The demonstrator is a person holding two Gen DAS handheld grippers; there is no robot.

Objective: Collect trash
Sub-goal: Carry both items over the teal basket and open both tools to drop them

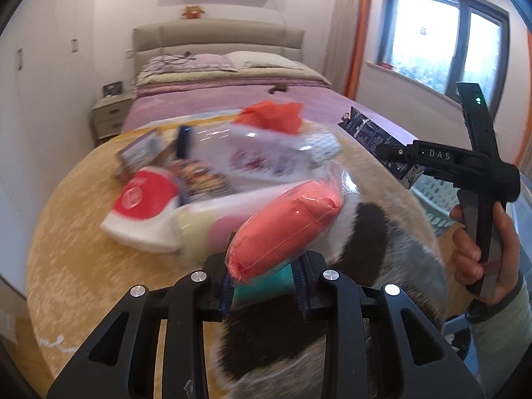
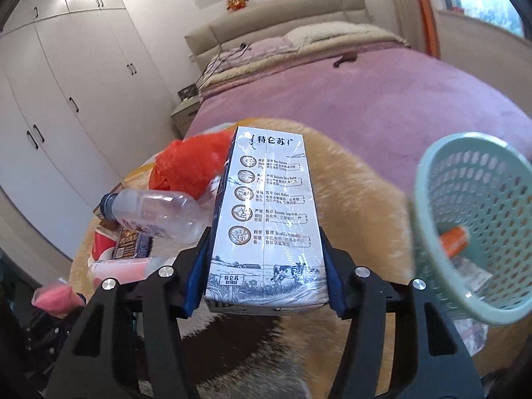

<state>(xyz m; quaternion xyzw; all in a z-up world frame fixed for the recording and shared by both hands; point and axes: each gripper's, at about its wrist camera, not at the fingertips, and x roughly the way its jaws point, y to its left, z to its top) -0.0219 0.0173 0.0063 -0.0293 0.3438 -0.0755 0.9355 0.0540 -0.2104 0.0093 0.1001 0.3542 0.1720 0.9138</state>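
Observation:
My left gripper is shut on a pink packet in clear wrap, lifted above the rug. My right gripper is shut on a white and blue milk carton and holds it upright above the rug; the carton also shows in the left wrist view. A pale green mesh basket stands at the right of the carton, with an orange item inside. Trash lies on the rug: a clear plastic bottle, a red plastic bag, a red and white paper cup.
A tan rug with dark patches lies on the floor in front of a bed with a purple cover. White wardrobes stand at the left, a nightstand beside the bed, a window at the right.

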